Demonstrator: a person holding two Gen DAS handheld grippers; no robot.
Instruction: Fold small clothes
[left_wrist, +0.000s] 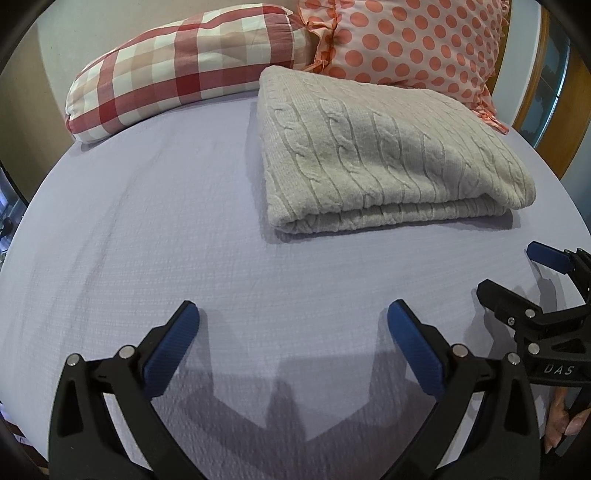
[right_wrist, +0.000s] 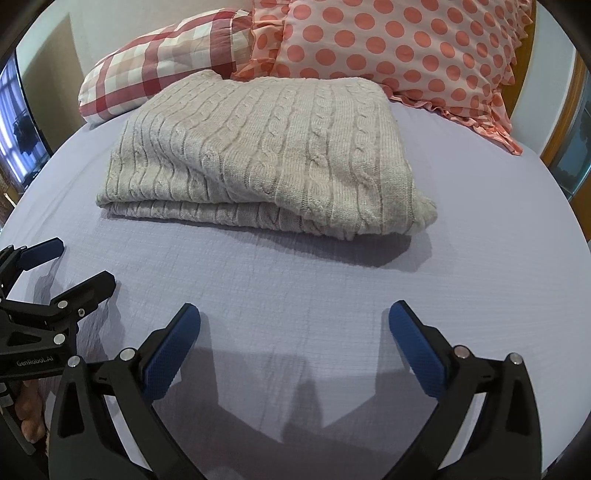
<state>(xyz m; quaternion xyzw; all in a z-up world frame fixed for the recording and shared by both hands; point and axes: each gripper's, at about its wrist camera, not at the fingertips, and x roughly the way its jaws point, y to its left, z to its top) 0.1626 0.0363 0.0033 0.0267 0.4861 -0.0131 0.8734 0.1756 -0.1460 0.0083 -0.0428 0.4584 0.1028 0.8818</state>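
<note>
Left wrist view: the left gripper (left_wrist: 293, 317) has its jaws spread wide with nothing between them, hovering over bare lavender bedsheet (left_wrist: 147, 221). The folded cable-knit sweater (left_wrist: 384, 147) lies far and off to the right of it, so this gripper isn't lined up with it at all. The sweater's near folded edge runs left to right and its cable ribs run away toward the pillows. The right gripper (left_wrist: 513, 271) pokes in at the right edge, also open and empty.

Right wrist view: here the right gripper (right_wrist: 294, 317) is wide open too, holding nothing, and the sweater (right_wrist: 258, 147) lies pretty much dead ahead, slightly left, with its looser, bulgy corner on the near right. The left gripper (right_wrist: 86, 262) shows at the left edge, open. Behind the sweater are a red gingham pillow (right_wrist: 159, 66) and a polka-dot pillow (right_wrist: 406, 48).

My guess is the right hand is better placed to reach straight forward for that near edge, while the left has to swing right first.
</note>
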